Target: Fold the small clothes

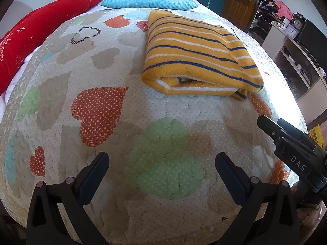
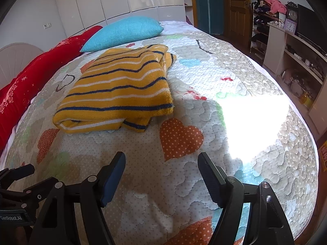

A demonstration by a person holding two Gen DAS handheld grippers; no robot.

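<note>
A yellow knit sweater (image 1: pixel 196 53) with navy and white stripes lies folded into a flat rectangle on the heart-patterned quilt (image 1: pixel 106 110). It also shows in the right wrist view (image 2: pixel 120 89), with a sleeve end sticking out at its near right corner. My left gripper (image 1: pixel 162 164) is open and empty, hovering over the quilt well short of the sweater. My right gripper (image 2: pixel 161 163) is open and empty, also short of the sweater. The right gripper's body shows at the right edge of the left wrist view (image 1: pixel 290 143).
A blue pillow (image 2: pixel 124 31) and a red pillow (image 2: pixel 34 71) lie at the head of the bed. Shelves with clutter and clocks (image 2: pixel 290 30) stand to the right. A wooden door (image 2: pixel 237 6) is at the back. A bright sun patch (image 2: pixel 251 118) falls on the quilt.
</note>
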